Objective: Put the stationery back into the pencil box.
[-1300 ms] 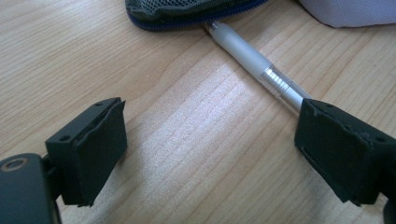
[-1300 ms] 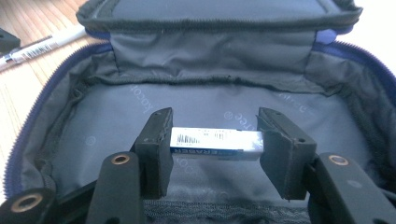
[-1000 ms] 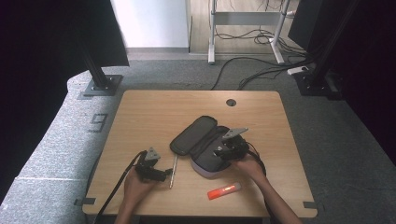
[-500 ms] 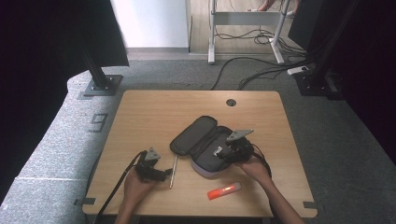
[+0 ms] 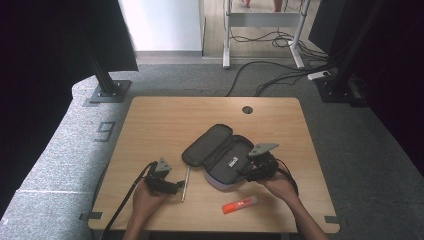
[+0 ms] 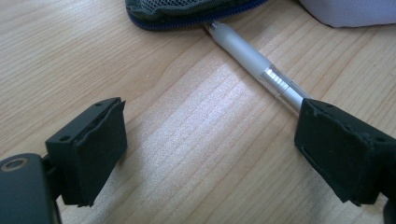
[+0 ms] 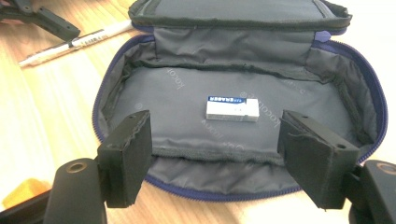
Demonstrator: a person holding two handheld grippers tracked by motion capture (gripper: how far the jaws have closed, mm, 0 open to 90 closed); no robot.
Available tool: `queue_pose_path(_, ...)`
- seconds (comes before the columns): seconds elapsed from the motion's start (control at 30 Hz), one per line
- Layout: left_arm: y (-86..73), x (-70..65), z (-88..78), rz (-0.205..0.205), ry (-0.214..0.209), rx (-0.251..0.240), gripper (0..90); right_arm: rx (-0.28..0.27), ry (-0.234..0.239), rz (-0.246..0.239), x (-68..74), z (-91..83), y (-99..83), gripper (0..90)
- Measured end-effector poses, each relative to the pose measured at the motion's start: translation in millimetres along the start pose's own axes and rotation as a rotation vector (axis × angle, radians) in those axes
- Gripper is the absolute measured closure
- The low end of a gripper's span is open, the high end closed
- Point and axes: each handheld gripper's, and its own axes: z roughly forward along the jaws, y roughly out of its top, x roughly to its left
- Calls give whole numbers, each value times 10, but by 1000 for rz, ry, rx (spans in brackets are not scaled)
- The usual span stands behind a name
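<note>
The counter (image 5: pixel 165 120) carries the open pencil case (image 7: pixel 243 121), an eraser (image 7: pixel 232 108) lying loose inside. Right gripper (image 7: pixel 215 154) hovers over it, jaws just opened, nothing between. Left gripper (image 6: pixel 210 154), jaws spread, sits beside the pen (image 6: pixel 254 65).

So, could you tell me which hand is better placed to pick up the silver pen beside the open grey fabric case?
Left: the left gripper stands open with one jaw at the silver pen.
</note>
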Motion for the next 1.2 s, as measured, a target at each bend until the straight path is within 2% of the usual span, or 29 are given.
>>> queue_pose_path(0.5, 0, 0, 0, 0, 0, 0, 90, -12, 7, -7, 77, -158, -169, 205)
queue_pose_path(0.8, 0, 0, 0, 0, 0, 0, 90, -20, 28, -12, 158, -225, -263, 133)
queue_pose_path(1.03, 0, 0, 0, 0, 0, 0, 90, -5, 38, -20, 223, -252, -344, 140)
queue_pose_path(1.2, 0, 0, 0, 0, 0, 0, 90, 3, 59, -30, 253, -249, -416, 198)
